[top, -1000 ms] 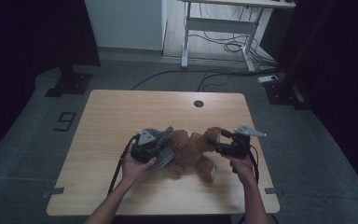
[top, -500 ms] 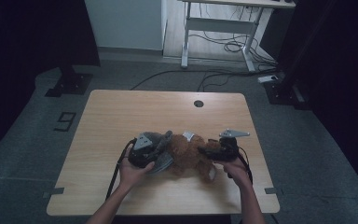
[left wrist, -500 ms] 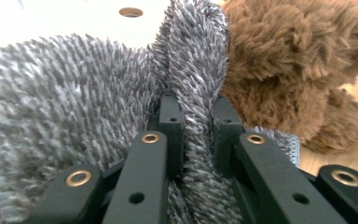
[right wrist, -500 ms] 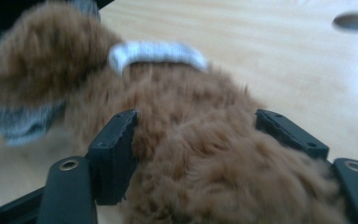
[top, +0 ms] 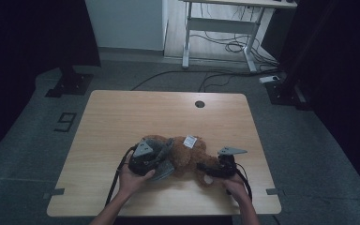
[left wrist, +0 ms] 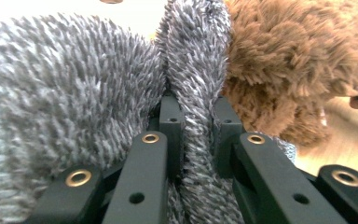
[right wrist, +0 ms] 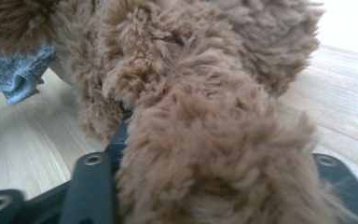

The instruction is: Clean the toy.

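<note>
My left tool [top: 161, 161] pinches the grey fuzzy cloth [left wrist: 193, 84] tight, while at three o'clock my right tool [top: 205, 172] has been closing around the brown teddy bear's [top: 185, 157] leg on the counter [top: 122, 117].

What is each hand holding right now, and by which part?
Left tongs pinch a fold of grey cloth. Right tongs have just been closing around the bear's limb.

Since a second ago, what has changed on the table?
The right gripper came down from above the table onto the brown plush toy; its fingers have just been closing, with a furry limb between them. The left gripper kept its pinch on the grey fabric, and the toy stayed put.
</note>
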